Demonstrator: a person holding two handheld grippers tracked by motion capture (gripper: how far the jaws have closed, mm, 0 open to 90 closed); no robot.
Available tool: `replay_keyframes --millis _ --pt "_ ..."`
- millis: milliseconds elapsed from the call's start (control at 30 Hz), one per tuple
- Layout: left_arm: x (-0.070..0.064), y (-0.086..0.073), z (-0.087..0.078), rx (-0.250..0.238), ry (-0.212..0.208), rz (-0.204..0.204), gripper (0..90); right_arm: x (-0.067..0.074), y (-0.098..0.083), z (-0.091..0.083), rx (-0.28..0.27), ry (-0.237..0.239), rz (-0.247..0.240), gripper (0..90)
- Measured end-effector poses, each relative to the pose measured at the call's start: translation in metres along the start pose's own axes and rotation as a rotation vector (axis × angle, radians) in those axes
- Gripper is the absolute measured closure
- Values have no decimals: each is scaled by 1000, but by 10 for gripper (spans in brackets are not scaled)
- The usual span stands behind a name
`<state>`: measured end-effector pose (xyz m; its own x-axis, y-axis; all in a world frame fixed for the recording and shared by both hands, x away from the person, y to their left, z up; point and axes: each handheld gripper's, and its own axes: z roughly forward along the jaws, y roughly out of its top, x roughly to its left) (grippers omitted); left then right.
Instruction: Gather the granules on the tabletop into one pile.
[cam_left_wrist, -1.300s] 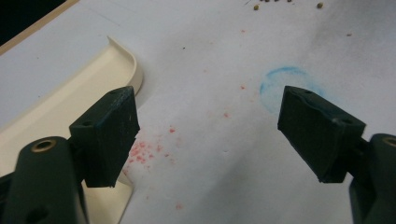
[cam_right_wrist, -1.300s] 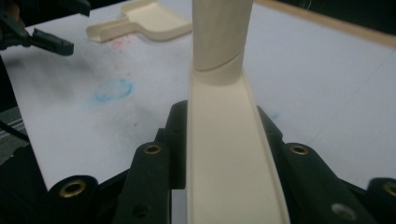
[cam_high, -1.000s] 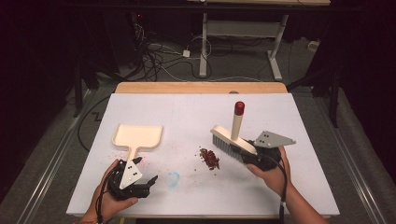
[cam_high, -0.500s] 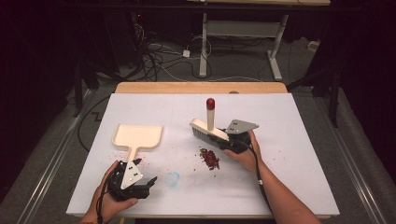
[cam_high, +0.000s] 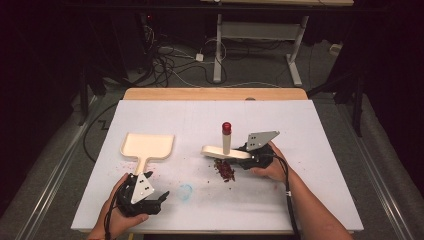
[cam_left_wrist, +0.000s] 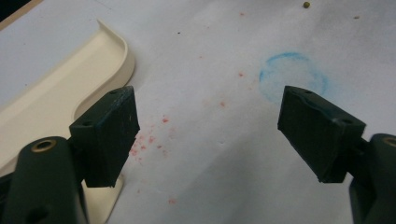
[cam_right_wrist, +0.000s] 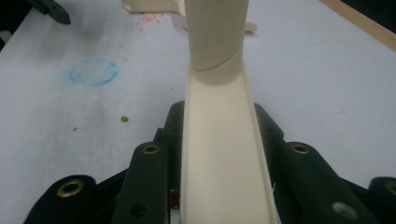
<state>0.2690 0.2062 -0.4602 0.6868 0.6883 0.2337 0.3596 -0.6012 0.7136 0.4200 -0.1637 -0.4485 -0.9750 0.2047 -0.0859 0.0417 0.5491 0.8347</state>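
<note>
right hand-held gripper (cam_high: 248, 159) pinches the brush (cam_high: 225, 150) above the red crumbs (cam_high: 225, 171) mid-frame, ready to sweep toward the dustpan (cam_high: 147, 146), while the left hand-held gripper (cam_high: 161, 198) waits spread beside its handle.

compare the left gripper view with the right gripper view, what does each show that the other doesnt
Left gripper view: the left gripper with its jaws wide apart over bare table and nothing between them, plus the dustpan's handle running beside one jaw.

Right gripper view: the right gripper shut on the cream brush, whose upright handle rises ahead of the jaws.

Both: the white table, the blue ring mark and scattered red specks.
</note>
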Motion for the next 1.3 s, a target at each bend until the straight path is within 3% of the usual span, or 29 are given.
replay_keyframes --millis 100,300,400,667,800,1000,1133,1300 --pt "-1 0 0 2 -2 5 197 1 0 -4 6 22 -21 672" --pt "-1 0 -1 -4 -3 2 197 1 -5 -15 -13 34 -12 675" --pt "-2 1 -1 0 -3 9 197 2 -8 -19 -18 18 -16 676" --pt "-1 2 0 -2 -3 13 197 7 -3 -33 -99 -112 28 677" --pt "-1 2 0 -3 0 15 197 24 10 -41 -137 -142 37 677" --pt "-2 2 -2 -6 3 16 197 70 21 -44 -186 -105 115 677" --pt "-1 2 -4 -13 6 14 197 92 22 -36 -149 -70 173 678" --pt "0 2 -6 -21 7 13 197 99 16 -17 -101 -44 222 677"
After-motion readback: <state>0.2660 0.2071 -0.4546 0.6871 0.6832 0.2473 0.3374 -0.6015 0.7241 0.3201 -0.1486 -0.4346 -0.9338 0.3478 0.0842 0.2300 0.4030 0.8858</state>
